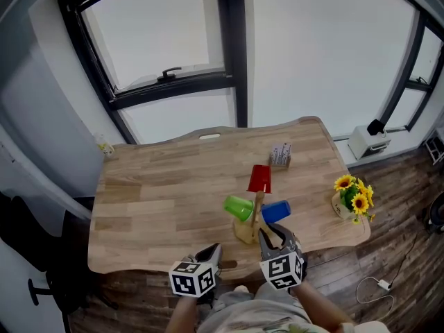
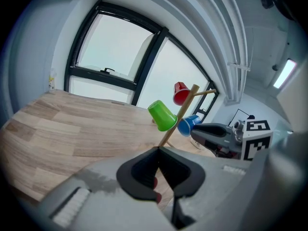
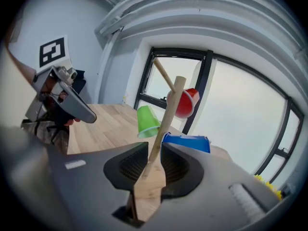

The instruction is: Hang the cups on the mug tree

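From the head view I see the tree (image 1: 258, 210) standing near the table's (image 1: 152, 207) near edge, right of centre. All three cups hang on it: the red cup (image 1: 260, 179) on the far side, the green cup (image 1: 239, 207) to the left and the blue cup (image 1: 276, 211) to the right. My right gripper (image 1: 274, 236) sits at the tree's near side, its fingers reaching in at the base. My left gripper (image 1: 214, 252) is just left of it, near the table edge and apart from the tree. Sunflowers (image 1: 352, 194) stand at the table's right end and a small box (image 1: 280, 155) lies beyond the tree.

In the left gripper view the fingers (image 2: 144, 170) are pressed together with nothing between them. The tree rises just beyond their tips, tilted in this view. The right gripper shows at the right, its finger close to the blue cup.

In the right gripper view the fingers (image 3: 126, 167) stand apart on either side of the tree. The wooden base fills the gap low down and the stem rises between the pads. I see a thin gap at the left pad; the right pad is very close, and I cannot tell whether it touches. The blue cup hangs just above the right finger, with the green and red cups farther off.
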`<state>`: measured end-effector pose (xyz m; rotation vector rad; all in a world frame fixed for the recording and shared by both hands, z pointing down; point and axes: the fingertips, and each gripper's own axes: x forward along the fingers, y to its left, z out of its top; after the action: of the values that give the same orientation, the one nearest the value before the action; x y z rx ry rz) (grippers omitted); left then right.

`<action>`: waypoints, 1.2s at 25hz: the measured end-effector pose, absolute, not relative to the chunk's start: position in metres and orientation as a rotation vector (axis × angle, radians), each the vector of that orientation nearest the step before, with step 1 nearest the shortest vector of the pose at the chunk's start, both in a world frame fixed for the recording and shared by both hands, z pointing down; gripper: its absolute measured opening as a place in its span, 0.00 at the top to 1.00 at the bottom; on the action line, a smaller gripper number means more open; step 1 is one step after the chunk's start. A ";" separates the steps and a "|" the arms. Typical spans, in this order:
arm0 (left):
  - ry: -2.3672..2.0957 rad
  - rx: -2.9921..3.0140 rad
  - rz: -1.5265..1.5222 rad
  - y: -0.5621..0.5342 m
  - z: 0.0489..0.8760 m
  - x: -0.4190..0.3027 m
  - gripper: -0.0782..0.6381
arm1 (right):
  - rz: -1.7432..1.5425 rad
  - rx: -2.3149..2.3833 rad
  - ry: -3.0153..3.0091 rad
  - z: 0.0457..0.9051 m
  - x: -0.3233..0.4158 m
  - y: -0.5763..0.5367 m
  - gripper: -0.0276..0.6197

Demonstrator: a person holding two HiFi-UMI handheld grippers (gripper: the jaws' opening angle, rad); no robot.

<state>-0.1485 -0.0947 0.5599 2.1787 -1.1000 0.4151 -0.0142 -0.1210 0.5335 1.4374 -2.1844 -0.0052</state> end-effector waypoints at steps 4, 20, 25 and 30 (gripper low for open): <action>-1.116 2.225 0.386 -0.101 0.540 -0.137 0.88 | 0.118 1.442 -2.290 0.516 -0.010 -0.116 0.83; -1.187 2.387 0.287 -0.106 0.478 -0.083 0.88 | 0.287 1.383 -2.544 0.455 0.006 -0.103 0.96; -1.214 2.417 0.320 -0.104 0.479 -0.071 0.88 | 0.250 1.345 -2.521 0.459 0.007 -0.097 0.96; -1.218 2.424 0.340 -0.100 0.480 -0.062 0.88 | 0.245 1.307 -2.528 0.460 0.004 -0.092 0.96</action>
<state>-0.0621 -0.1001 0.4798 2.4240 -1.2178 0.3404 0.0038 -0.0917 0.4597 1.3066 -2.5282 0.2447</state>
